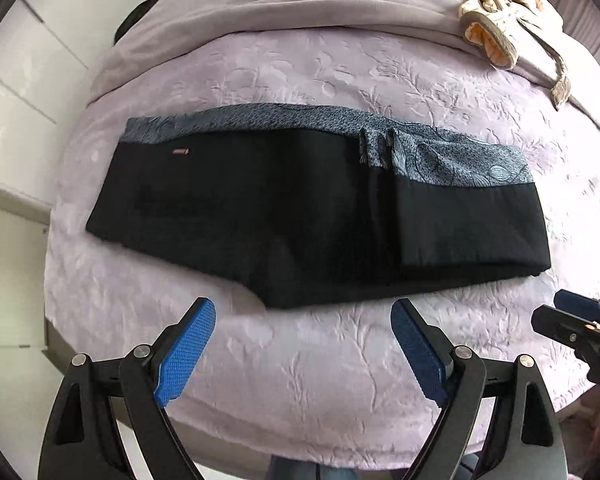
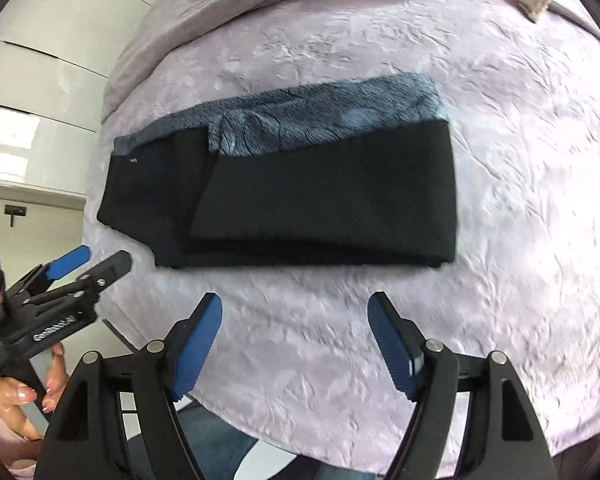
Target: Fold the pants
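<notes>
Black pants (image 1: 260, 216) with a blue patterned waistband are lying folded flat on the lilac bed cover (image 1: 300, 380). We are holding our left gripper (image 1: 302, 344) and right gripper (image 2: 296, 336) just short of them, jaws spread wide, gripping nothing. Beige clothes (image 1: 496, 12) are lying beyond.

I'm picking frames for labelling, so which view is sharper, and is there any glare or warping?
Left wrist view: sharper, the pants and bedspread pattern crisp; strong fisheye bulge, dark corners. Right wrist view: motion blur smears the pants and bedspread, with washed-out glare toward the right; the cabinets reflect window light.
</notes>
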`<state>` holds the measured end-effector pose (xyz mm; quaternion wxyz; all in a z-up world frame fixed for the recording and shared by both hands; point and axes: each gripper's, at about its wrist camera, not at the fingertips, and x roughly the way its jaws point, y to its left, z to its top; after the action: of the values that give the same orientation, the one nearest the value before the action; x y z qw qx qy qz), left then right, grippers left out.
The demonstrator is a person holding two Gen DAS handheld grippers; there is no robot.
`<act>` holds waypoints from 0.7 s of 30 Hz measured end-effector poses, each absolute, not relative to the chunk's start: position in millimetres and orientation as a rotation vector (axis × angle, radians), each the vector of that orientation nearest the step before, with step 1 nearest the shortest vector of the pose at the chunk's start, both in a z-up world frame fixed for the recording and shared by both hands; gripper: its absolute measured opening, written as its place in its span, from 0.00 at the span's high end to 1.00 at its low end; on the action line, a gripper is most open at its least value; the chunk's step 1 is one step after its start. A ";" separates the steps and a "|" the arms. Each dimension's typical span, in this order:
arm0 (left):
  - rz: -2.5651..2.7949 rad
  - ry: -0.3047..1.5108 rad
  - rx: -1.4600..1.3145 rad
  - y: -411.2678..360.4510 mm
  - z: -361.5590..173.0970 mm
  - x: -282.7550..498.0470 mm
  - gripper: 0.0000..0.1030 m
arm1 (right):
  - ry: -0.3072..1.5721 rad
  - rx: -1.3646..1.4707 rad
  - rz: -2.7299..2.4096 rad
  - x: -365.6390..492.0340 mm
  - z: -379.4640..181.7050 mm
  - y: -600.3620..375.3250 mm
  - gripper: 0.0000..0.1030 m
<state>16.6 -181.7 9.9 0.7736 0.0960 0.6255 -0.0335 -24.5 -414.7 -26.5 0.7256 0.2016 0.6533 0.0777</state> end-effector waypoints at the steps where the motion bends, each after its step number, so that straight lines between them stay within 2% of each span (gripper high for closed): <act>1: -0.062 1.353 0.200 -180.0 11.5 12.2 0.12 | 1.445 0.439 0.171 -27.3 -26.6 -414.5 0.24; 9: -0.013 1.347 0.162 -155.2 17.5 -4.8 0.12 | 1.456 0.429 0.199 -36.1 -30.4 -405.5 0.24; 21: -0.133 1.338 0.224 -85.2 4.3 31.1 0.12 | 1.401 0.506 0.034 -29.8 -31.8 -351.8 0.24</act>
<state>31.1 -85.2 4.3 0.7765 0.1033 0.6186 -0.0613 -29.8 -351.8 -31.8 0.7351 0.2303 0.6375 0.0154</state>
